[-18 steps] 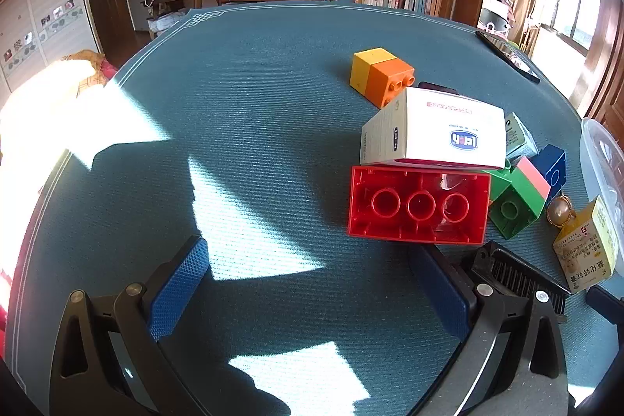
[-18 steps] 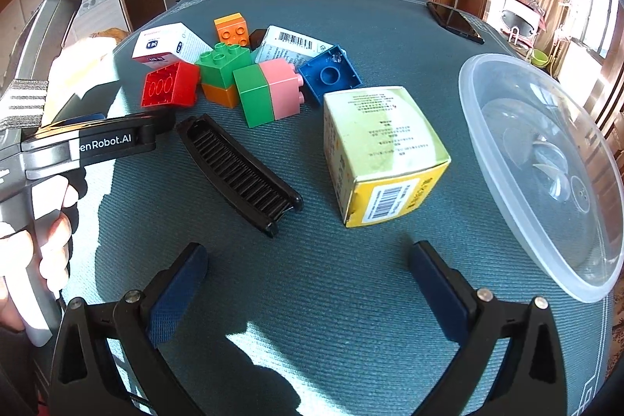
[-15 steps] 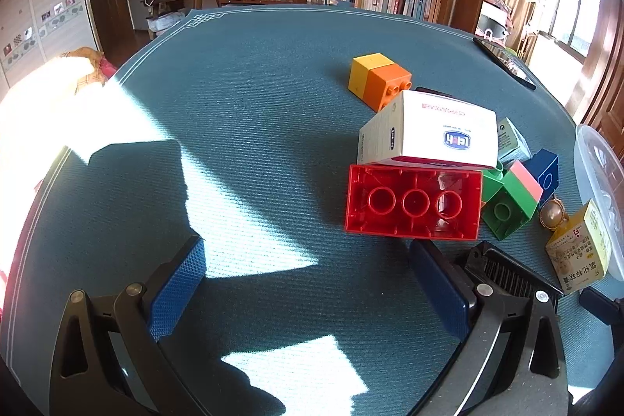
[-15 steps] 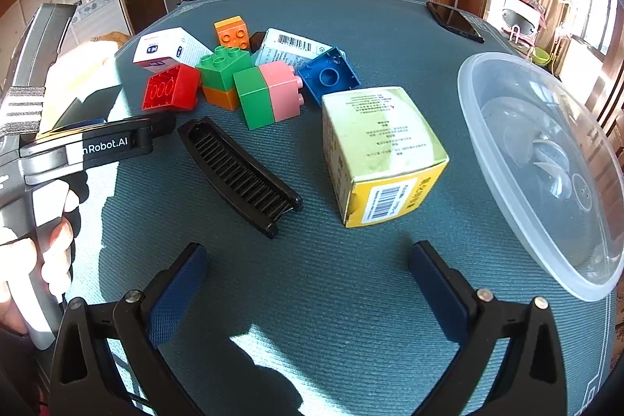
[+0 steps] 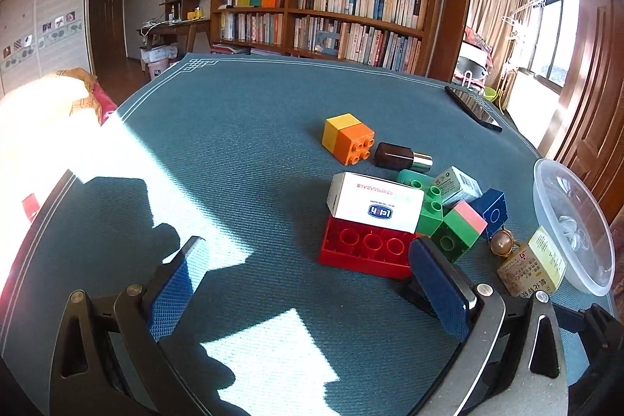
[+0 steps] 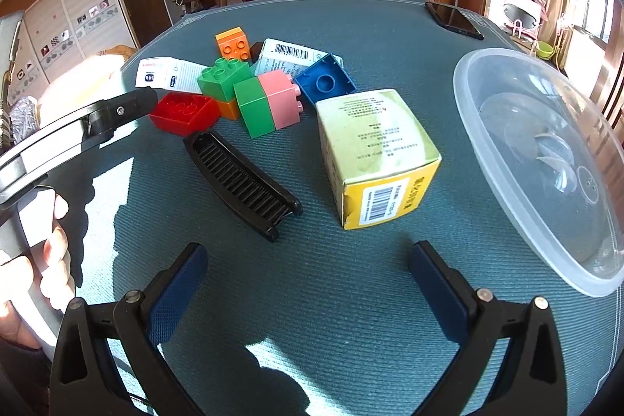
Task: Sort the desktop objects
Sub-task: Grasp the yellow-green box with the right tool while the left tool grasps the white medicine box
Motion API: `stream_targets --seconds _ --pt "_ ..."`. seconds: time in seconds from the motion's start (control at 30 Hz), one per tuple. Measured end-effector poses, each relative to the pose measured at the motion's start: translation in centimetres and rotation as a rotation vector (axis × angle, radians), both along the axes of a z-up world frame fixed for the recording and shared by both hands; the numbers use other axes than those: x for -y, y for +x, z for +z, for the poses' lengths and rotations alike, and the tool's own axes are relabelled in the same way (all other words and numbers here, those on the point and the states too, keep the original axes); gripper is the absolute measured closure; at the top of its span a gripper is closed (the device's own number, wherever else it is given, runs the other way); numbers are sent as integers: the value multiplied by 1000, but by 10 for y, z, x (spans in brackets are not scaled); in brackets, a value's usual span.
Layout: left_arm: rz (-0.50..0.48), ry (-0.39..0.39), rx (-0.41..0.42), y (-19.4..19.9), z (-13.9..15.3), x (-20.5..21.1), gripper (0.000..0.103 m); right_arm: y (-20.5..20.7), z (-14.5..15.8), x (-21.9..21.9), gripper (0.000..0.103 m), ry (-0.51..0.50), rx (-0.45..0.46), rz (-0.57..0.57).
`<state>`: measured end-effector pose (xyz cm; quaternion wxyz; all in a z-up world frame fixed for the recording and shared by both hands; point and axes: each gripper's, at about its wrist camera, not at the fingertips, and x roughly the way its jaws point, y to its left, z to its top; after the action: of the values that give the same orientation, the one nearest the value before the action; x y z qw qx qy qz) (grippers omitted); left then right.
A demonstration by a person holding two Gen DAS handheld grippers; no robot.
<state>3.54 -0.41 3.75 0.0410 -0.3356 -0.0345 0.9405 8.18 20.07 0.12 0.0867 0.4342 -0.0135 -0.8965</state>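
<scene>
Both grippers: I have the left gripper (image 5: pixel 308 287) and the right gripper (image 6: pixel 308 283) spread wide, nothing between the pads of either.
Step in hand: I judge this the approach before a first pick; nothing is lifted.
Pile: the red brick (image 5: pixel 364 250) lies under the white box (image 5: pixel 376 201), with the green-and-pink block (image 6: pixel 269 100) and blue brick (image 6: pixel 325 80) just beside.
Right-side target: the yellow box (image 6: pixel 374 154) stands ahead of my right fingers, near the clear plastic bowl (image 6: pixel 546 158); the black comb (image 6: pixel 241 178) lies to its left.
Next move: I would advance the right gripper to straddle the yellow box, then close.
Change from earlier: my left gripper has pulled back and risen, so the red brick looks farther off and a brown bottle (image 5: pixel 401 156) now shows; the right view is nearly unchanged.
</scene>
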Motion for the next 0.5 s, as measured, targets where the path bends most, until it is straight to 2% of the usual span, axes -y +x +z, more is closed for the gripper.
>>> stream_targets --seconds 0.1,0.23,0.5 --pt "-31 4 22 -8 5 -5 0 2 0 0 0 -4 -1 0" --pt "-52 -37 68 -19 9 -15 0 2 0 0 0 -5 -1 0" --pt "-32 -66 53 -35 10 -22 0 10 1 1 0 -12 -3 2"
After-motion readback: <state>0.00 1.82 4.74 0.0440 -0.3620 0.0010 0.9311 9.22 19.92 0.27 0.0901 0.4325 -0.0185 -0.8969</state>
